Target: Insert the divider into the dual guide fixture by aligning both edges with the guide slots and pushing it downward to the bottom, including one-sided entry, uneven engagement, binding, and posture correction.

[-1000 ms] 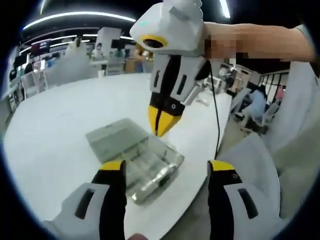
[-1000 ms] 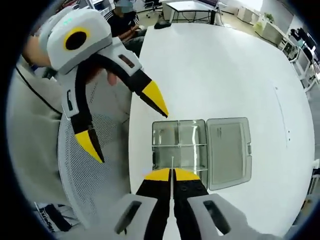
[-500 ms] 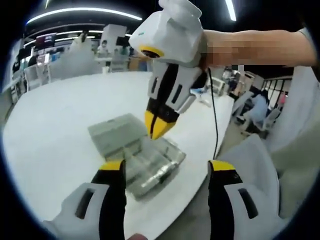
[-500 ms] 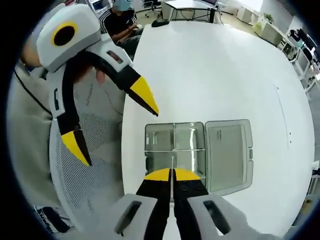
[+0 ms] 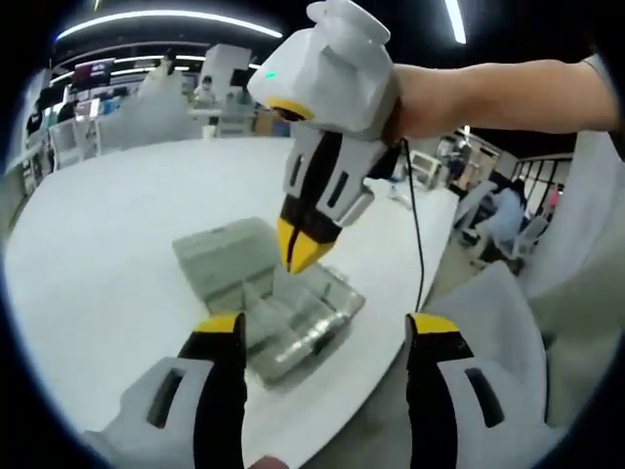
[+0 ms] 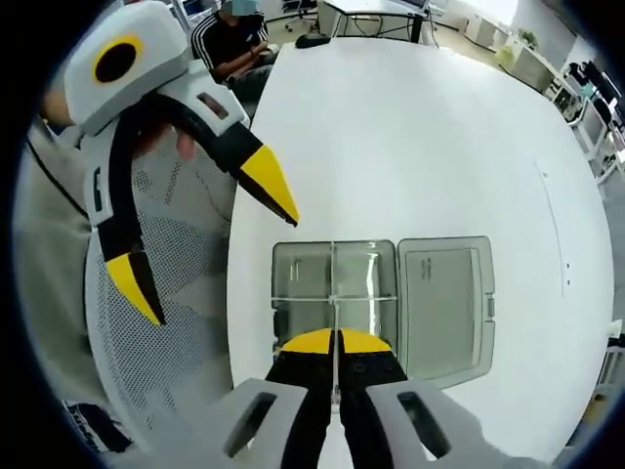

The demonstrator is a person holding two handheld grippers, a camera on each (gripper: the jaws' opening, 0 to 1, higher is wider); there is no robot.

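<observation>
- One clear plastic box (image 6: 337,293) lies on a round white table (image 6: 420,137), just below the middle of the right gripper view; its hinged lid (image 6: 444,303) lies open flat to the right of it.
- In the right gripper view, the right gripper (image 6: 336,341) rises from the bottom centre, yellow tips pressed together on one thin clear divider (image 6: 334,315) that stands on edge between them.
- The divider points up the frame into the box, in line with a thin partition running across the box's middle; whether its edges sit in the slots cannot be told.
- In the left gripper view the same box (image 5: 283,308) sits at centre, with the right gripper (image 5: 299,256) coming down from the upper middle, its tips just over the box.
- The left gripper (image 5: 322,327) stands spread wide, one yellow-tipped jaw at lower left and one at lower right, holding nothing, near the box's near end.
- In the right gripper view the left gripper (image 6: 200,239) shows at upper left, beside the box and off the table's edge.
- Two grippers, one box, one lid, one divider.
</observation>
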